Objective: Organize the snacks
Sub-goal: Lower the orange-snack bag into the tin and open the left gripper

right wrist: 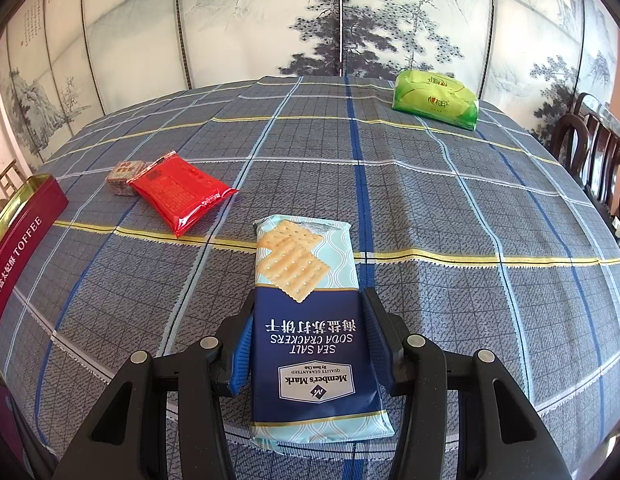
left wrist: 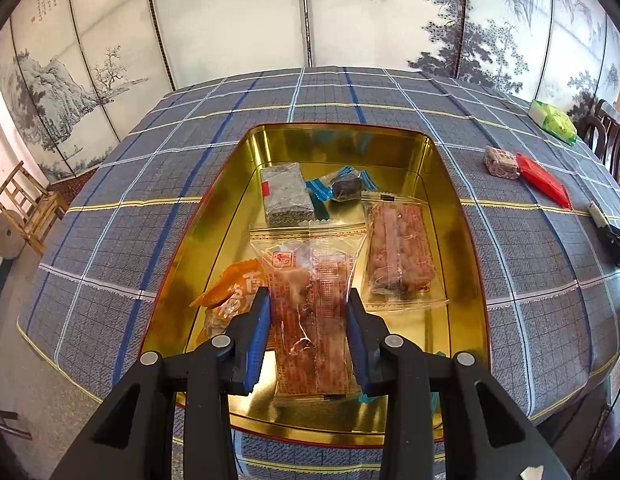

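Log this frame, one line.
left gripper: shut on clear snack packet, over gold tin | right gripper: shut on soda crackers

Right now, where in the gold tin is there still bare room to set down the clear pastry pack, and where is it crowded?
The tin has bare gold floor along its far wall, behind the grey bar and blue-wrapped candy, and a strip at the near right corner. The middle is crowded: the second clear pack on the right, the orange packet on the left, under the left gripper.
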{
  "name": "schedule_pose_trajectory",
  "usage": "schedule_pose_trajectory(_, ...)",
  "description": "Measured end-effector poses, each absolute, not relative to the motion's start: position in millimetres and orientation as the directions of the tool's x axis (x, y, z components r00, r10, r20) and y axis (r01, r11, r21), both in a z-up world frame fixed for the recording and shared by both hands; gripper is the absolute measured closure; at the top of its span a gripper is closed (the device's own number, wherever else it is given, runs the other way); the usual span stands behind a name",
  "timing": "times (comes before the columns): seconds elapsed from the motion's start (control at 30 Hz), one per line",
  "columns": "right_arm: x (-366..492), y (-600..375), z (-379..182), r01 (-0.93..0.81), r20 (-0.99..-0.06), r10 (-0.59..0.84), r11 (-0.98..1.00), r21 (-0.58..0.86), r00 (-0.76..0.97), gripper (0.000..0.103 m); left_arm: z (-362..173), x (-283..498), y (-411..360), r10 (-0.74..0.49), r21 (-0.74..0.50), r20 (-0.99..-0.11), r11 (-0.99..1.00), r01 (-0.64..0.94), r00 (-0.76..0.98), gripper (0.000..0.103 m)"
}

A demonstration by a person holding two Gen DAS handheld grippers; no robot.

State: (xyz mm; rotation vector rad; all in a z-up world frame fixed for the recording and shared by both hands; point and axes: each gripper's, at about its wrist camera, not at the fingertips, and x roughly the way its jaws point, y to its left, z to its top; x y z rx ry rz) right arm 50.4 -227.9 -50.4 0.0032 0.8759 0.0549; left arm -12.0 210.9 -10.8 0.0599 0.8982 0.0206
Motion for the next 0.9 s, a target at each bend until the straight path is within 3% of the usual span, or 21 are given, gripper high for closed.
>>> schedule_pose_trajectory(0.47, 50.5, -227.8, -50.2, -0.047, -0.768, 0.049, 0.999, 0.024, 0.639, 0.053, -5.1, -6.1, 203.5, 0.017, 0.062, -0.759, 0.997, 0.045, 0.651, 0.067)
schedule_pose_trajectory(0.6, 50.4, -227.4, -50.4, -0.047, -0.768, 0.049, 0.999, 0.024, 0.639, 0.053, -1.3, -12.1, 203.2, 0.054, 0.088, -0.742, 0.996, 0.017, 0.668, 0.05)
schedule_pose_trajectory(0.9, 51.4, -226.9, -46.6, -0.036, -0.783, 0.036, 0.999, 0.018, 0.621, 0.054, 5.4, -20.9, 203.9, 0.153, 0.148, -0.703, 0.987, -0.068, 0.694, 0.046)
